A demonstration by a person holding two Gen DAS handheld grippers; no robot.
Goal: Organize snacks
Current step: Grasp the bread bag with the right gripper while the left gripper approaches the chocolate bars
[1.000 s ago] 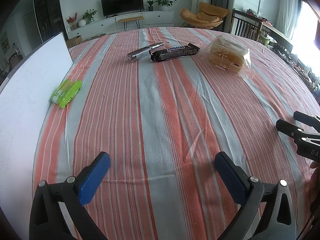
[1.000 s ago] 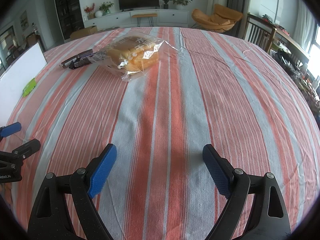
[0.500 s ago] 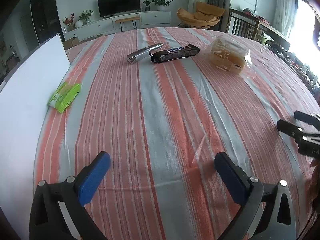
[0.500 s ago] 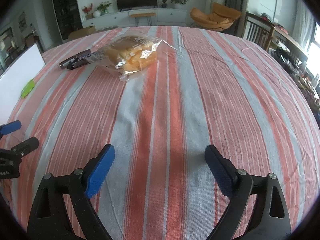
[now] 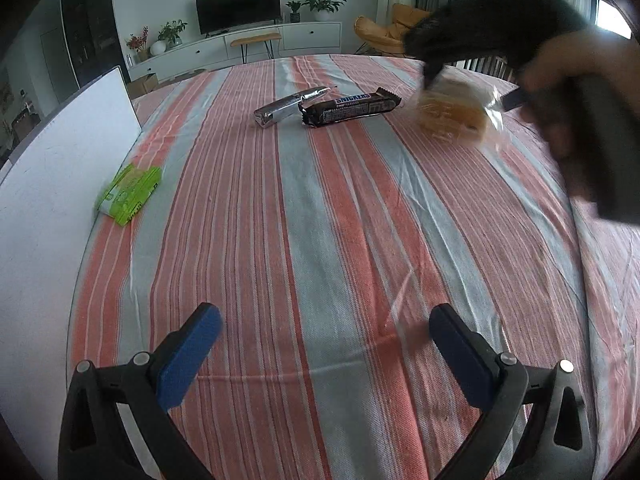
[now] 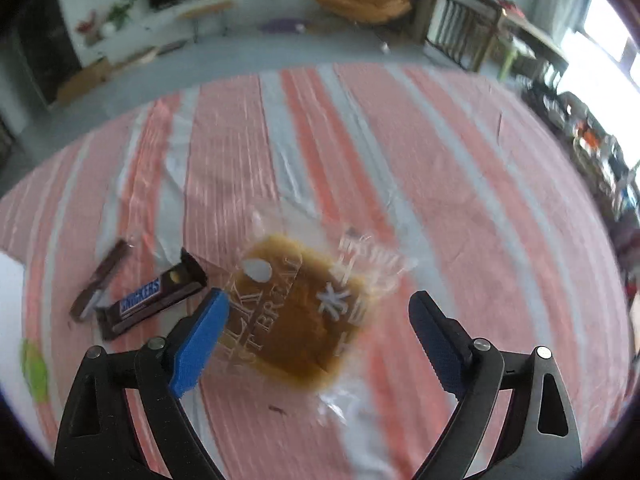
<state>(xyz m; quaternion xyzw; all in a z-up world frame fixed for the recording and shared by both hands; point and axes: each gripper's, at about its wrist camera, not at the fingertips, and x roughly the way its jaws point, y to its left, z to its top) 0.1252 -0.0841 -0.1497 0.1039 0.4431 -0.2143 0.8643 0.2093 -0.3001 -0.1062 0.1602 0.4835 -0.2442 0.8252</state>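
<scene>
While the left gripper (image 5: pixel 326 344) waits with jaws wide open over bare striped surface (image 5: pixel 320 240), the right gripper (image 6: pixel 320 320) hangs over the bagged bread (image 6: pixel 300 312), jaws wide open around it, not squeezing.

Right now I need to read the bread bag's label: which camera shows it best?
The right wrist view: the bagged bread fills the centre, its print partly legible though blurred. The left wrist view shows it far off, smeared, and partly hidden.
</scene>
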